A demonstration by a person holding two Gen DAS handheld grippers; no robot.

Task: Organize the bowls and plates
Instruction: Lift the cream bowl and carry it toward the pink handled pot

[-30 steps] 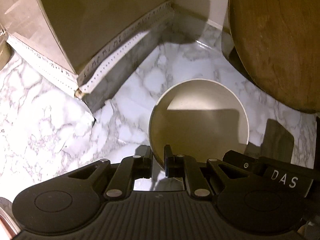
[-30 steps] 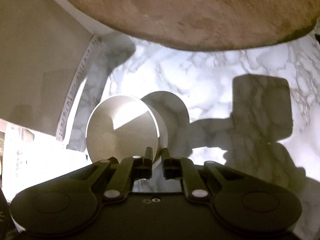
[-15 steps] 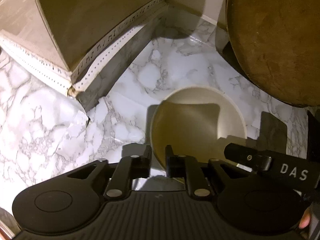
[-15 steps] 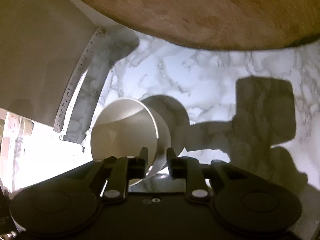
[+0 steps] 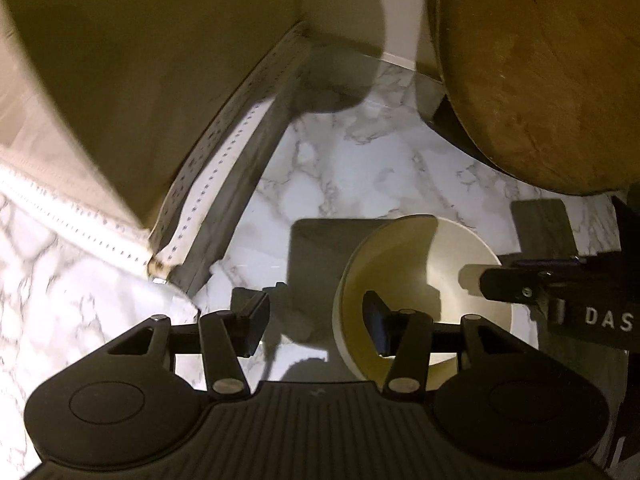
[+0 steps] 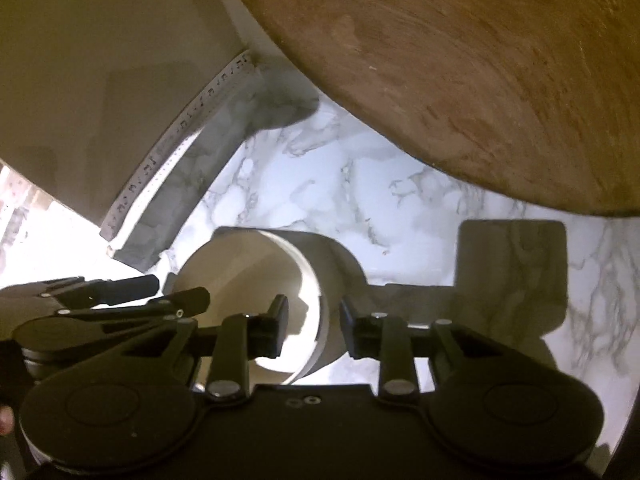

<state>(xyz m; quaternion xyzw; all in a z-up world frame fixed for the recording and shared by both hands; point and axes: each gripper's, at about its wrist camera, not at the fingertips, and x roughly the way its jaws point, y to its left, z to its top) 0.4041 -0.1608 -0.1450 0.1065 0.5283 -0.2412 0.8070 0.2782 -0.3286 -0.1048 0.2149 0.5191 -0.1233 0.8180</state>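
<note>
A cream bowl [image 5: 452, 264] rests on the marble counter [image 5: 360, 168]. My left gripper [image 5: 316, 316] is open, its jaws wide apart, with the bowl's near rim between them: the right finger is inside the bowl, the left finger outside. In the right wrist view the same bowl [image 6: 248, 276] has its right rim between the jaws of my right gripper [image 6: 312, 328], which is open too. The left gripper's fingers [image 6: 176, 300] show there at the bowl's left side. The right gripper's finger [image 5: 520, 284] shows in the left view.
A large round wooden board [image 5: 536, 72] leans upright at the back right, also in the right wrist view [image 6: 460, 68]. A beige wall [image 5: 140, 60] with a patterned trim strip [image 5: 224, 148] bounds the counter on the left and forms a corner behind.
Both grippers were shut on the bowl's rim and have opened. The bowl has come down onto the counter.
</note>
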